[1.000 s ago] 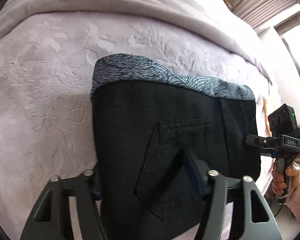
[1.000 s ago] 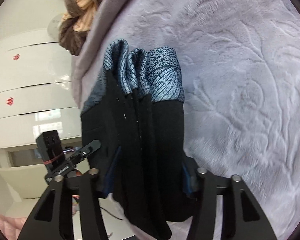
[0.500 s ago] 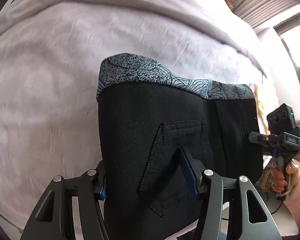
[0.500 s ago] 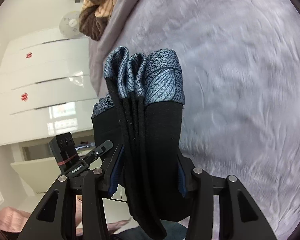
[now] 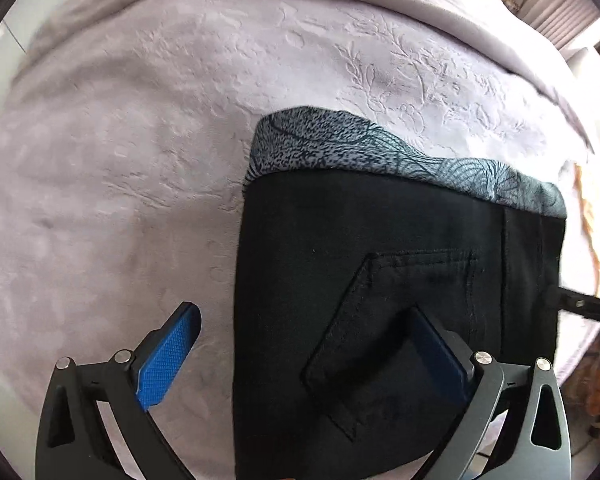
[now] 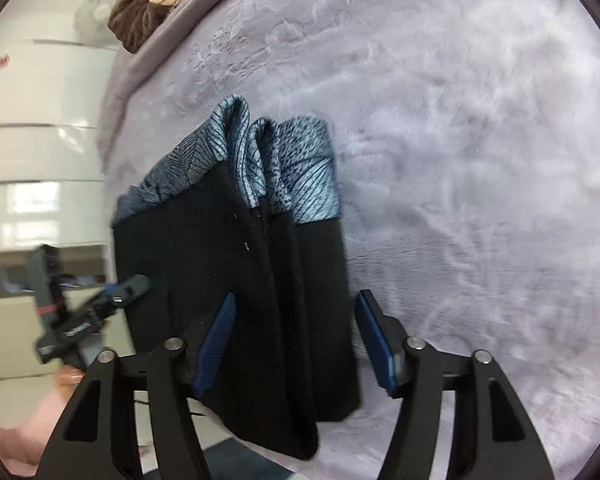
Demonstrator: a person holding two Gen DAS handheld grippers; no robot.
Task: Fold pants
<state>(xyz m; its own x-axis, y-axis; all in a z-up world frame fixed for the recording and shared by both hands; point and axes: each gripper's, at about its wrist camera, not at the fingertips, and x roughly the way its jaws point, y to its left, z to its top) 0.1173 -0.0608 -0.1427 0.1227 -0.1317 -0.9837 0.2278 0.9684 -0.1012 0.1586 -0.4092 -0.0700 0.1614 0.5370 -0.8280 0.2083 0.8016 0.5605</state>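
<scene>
Folded black pants (image 5: 380,280) with blue patterned cuffs lying on the lilac bed (image 5: 140,160) near its edge, left gripper (image 5: 304,352) jaws wide, one pad resting on the pocket, right gripper (image 6: 300,344) jaws spread around the folded stack, gripping nothing

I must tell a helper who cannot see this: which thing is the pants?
Find the lilac embossed blanket covering the bed. The pants lie folded near its edge: a black stack with a blue-grey leaf-print band along one end, unlike the brown knit far off.
</scene>
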